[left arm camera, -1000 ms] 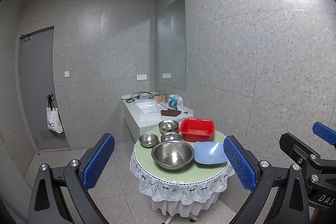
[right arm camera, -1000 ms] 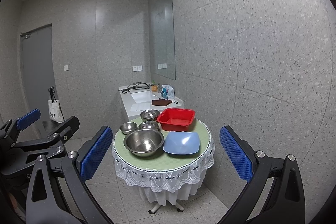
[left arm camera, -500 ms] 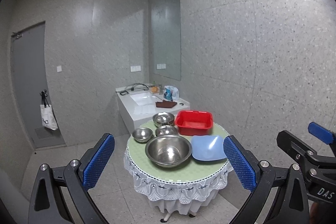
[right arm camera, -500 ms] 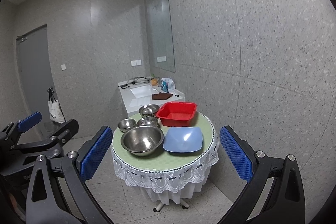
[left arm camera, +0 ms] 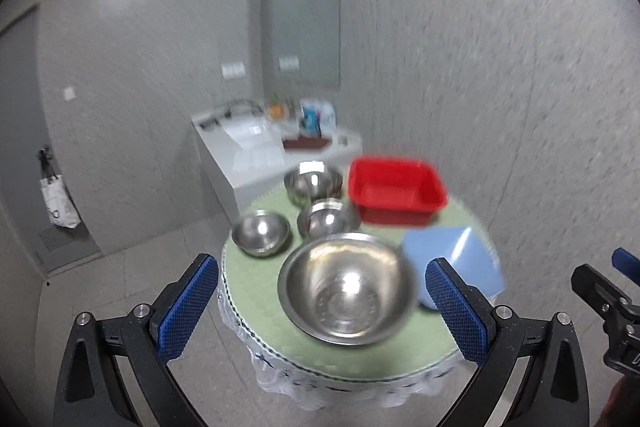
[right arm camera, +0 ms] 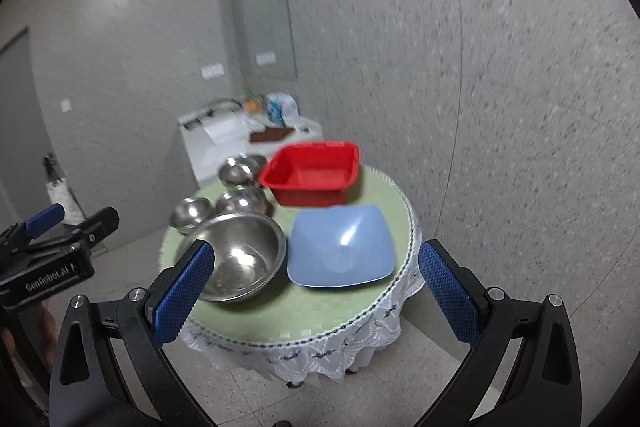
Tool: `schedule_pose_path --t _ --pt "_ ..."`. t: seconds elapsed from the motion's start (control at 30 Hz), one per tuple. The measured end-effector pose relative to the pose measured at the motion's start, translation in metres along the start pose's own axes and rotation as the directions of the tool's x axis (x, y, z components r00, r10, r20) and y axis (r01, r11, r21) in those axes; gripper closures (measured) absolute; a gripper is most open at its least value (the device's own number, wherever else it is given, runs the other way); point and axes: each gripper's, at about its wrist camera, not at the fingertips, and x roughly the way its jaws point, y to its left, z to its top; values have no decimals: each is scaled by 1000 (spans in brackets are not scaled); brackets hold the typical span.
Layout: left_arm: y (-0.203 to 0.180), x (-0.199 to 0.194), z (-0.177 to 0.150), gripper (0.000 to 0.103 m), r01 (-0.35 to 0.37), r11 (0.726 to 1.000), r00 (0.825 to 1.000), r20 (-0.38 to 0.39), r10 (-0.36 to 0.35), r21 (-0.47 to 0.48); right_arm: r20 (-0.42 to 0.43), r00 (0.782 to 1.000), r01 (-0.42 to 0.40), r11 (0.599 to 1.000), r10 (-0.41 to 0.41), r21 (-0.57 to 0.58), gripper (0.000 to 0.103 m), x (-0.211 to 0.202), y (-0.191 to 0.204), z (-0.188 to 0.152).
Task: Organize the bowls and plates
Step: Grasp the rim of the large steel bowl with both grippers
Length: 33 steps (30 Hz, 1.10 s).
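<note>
A round table (left arm camera: 280,339) (right arm camera: 320,311) with a green cloth carries a large steel bowl (left arm camera: 344,287) (right arm camera: 240,259) at the front, three small steel bowls behind it (left arm camera: 261,231) (left arm camera: 328,219) (left arm camera: 314,183), a red square basin (left arm camera: 396,189) (right arm camera: 312,175) and a light blue square plate (left arm camera: 456,255) (right arm camera: 340,247). My left gripper (left arm camera: 320,303) is open, held in the air before the large bowl. My right gripper (right arm camera: 316,279) is open too, in front of the blue plate. Neither holds anything. Both views are blurred.
Behind the table stands a white sink counter (left arm camera: 256,151) (right arm camera: 224,135) with bottles and a brown cloth. A speckled wall runs close along the table's right side. A grey door and a hanging white bag (left arm camera: 58,203) are at the left. Tiled floor lies around the table.
Both grippers have moved forward toward the table, so the bowls, basin and plate now look much larger and nearer. Both stay open and empty.
</note>
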Motion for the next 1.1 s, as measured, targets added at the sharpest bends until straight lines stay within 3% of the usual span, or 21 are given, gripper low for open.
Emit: schedule_pose_path --t 0.17,0.37,0.43,0.5,0.6,0.67,0.87,1.1 --pt "42 110 24 1 46 998 986 -160 -39 39 -160 987 39 998 -31 47 0 91 22 -13" --pt "68 214 36 4 147 989 940 -315 -131 30 -339 941 22 994 16 106 0 185 41 -36" --pt "71 237 39 17 182 983 915 -370 -159 29 -376 926 19 993 27 119 2 202 42 -41" --pt "75 258 44 21 214 976 900 -394 -185 29 -403 915 30 990 27 134 12 219 42 -45" --pt "80 290 45 45 245 969 876 -437 -205 37 -433 901 46 989 19 139 23 237 40 -49" --pt "85 308 49 54 262 965 863 -455 -219 32 -450 893 44 988 28 148 35 247 39 -51" --pt "97 319 58 75 315 948 867 -418 -272 36 -461 887 31 991 32 128 68 262 49 -49" --pt "105 310 54 77 345 938 879 -362 -310 36 -442 896 30 993 25 117 71 258 52 -38"
